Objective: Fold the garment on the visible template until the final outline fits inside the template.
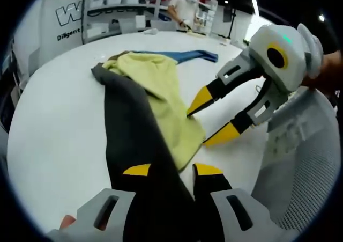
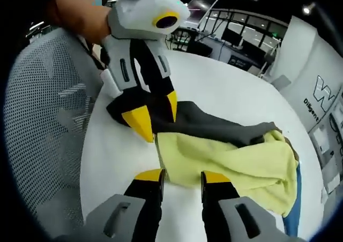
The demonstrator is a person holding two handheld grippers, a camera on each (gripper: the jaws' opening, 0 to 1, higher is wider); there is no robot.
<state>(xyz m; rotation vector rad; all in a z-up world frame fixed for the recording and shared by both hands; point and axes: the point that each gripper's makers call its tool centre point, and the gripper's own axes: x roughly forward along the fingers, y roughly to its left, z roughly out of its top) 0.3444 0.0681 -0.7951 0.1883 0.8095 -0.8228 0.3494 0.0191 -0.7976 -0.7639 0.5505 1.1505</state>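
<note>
White round table (image 1: 59,129) occupying centre. Mesh chair (image 2: 37,145) sitting beside it. Shelving w/ storage bins (image 1: 115,0) standing at rear; person (image 1: 182,8) working there. Ceiling lights (image 2: 306,9) glowing overhead.

white-grey gripper (image 1: 214,121) bodies, black jaws, yellow tips

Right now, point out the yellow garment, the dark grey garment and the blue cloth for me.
yellow garment (image 1: 161,86), left gripper view, on its wide middle panel.
dark grey garment (image 1: 131,129), left gripper view, on the long strip running toward the jaws.
blue cloth (image 1: 187,55), left gripper view, on its middle, behind the yellow garment.
</note>
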